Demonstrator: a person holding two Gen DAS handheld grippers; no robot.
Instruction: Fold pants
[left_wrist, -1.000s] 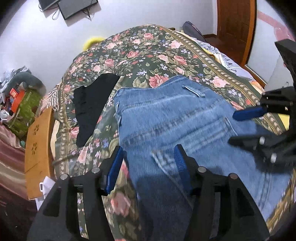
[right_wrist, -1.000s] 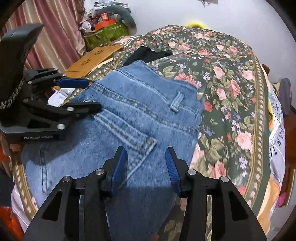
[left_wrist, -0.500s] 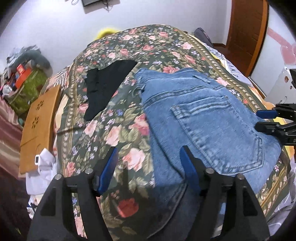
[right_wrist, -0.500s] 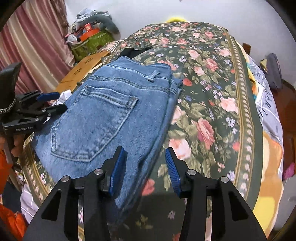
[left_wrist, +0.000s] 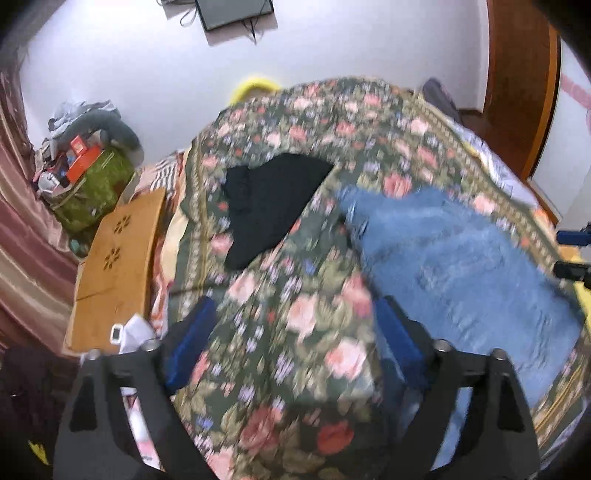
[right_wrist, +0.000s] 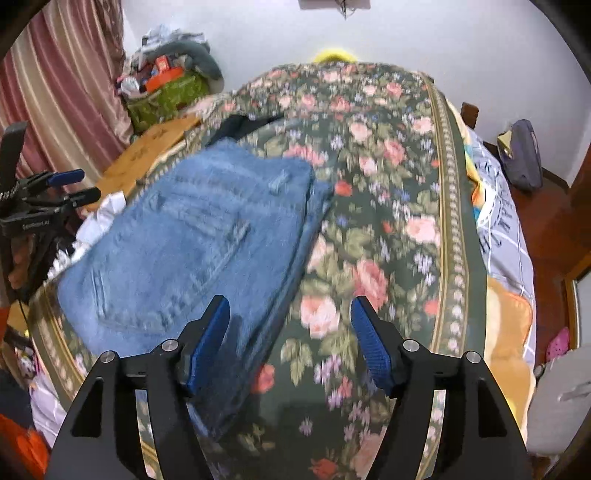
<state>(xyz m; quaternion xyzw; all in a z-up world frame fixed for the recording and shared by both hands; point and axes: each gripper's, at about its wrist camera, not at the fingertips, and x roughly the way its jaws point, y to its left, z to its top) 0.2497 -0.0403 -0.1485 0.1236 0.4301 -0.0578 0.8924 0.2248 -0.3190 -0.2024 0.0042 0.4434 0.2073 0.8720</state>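
Observation:
The folded blue jeans (left_wrist: 461, 258) lie flat on the floral bedspread (left_wrist: 295, 314), back pocket up; they also show in the right wrist view (right_wrist: 192, 251). My left gripper (left_wrist: 291, 332) is open and empty, held above the bedspread to the left of the jeans. My right gripper (right_wrist: 290, 325) is open and empty, above the jeans' right edge. The left gripper shows at the left edge of the right wrist view (right_wrist: 70, 188). Both views are blurred by motion.
A folded black garment (left_wrist: 269, 206) lies on the bed beyond the jeans. A wooden board (left_wrist: 118, 266) and a green bag (left_wrist: 92, 184) of clutter stand left of the bed. A wooden door (left_wrist: 517, 74) is at the right. A dark bag (right_wrist: 521, 155) lies on the far bedside.
Both grippers have pulled back and up from the jeans and have spread apart sideways. The jeans stay folded on the bed.

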